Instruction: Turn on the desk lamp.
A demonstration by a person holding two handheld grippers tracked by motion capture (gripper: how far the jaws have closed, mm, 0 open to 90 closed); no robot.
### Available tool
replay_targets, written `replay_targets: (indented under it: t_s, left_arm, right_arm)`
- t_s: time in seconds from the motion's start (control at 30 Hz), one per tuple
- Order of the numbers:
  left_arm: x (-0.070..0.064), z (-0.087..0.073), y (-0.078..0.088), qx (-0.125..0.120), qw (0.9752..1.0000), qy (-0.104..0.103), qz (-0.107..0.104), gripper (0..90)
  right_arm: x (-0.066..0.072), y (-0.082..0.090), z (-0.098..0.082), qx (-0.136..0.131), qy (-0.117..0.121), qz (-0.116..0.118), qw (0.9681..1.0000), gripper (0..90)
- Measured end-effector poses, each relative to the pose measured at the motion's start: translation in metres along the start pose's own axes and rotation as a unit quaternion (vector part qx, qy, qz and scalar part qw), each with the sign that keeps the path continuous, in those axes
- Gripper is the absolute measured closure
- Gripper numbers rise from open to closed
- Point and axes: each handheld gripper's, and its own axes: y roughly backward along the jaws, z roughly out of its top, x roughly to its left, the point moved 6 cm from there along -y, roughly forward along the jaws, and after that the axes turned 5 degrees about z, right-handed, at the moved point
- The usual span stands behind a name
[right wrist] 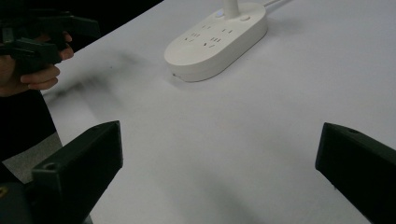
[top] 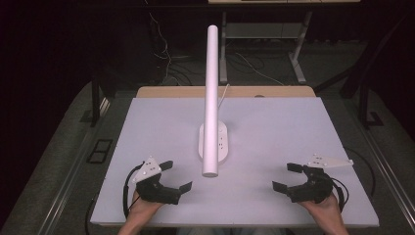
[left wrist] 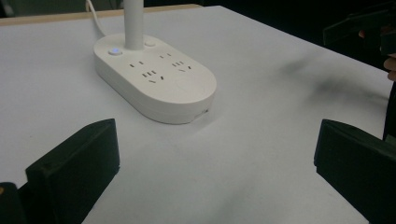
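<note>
A white oval power strip base (top: 222,143) with several sockets sits mid-table, and a tall white tube (top: 211,98) rises from it. The same base (left wrist: 156,77) lies ahead of my left gripper's jaws, and the base (right wrist: 217,39) appears far ahead in the right gripper view. My left gripper (top: 175,176) rests near the table's front left, jaws wide apart, nothing between them. Near the front right, my right gripper (top: 287,176) is likewise open and empty. In the gripper views, the left gripper (left wrist: 215,158) and the right gripper (right wrist: 219,163) frame bare table.
The white table top (top: 274,127) has a wooden strip along its far edge. A white cord (top: 224,93) runs back from the base. Cables and desk legs stand on the dark floor (top: 274,58) behind. The other hand and its gripper (right wrist: 35,44) show at the left.
</note>
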Motion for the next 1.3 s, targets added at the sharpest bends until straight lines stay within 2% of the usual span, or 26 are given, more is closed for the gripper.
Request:
replay_targets:
  t_s: [0.83, 0.93, 1.3]
  left_arm:
    - [-0.0031, -0.0011, -0.0019, 0.005, 0.9999, -0.010, -0.001, 0.0]
    - [-0.0037, -0.0013, -0.0025, 0.006, 0.9999, -0.011, -0.001, 0.0]
    - [-0.0039, -0.0023, -0.0024, 0.010, 0.9999, -0.014, -0.002, 0.1]
  right_arm:
    - [-0.0032, 0.0009, -0.0020, 0.015, -0.007, 0.003, 0.9999, 0.3]
    - [-0.0030, 0.0025, -0.0019, 0.016, -0.014, 0.002, 0.9998, 0.3]
    - [-0.0043, 0.0020, 0.0037, 0.032, -0.004, -0.002, 0.9995, 0.3]
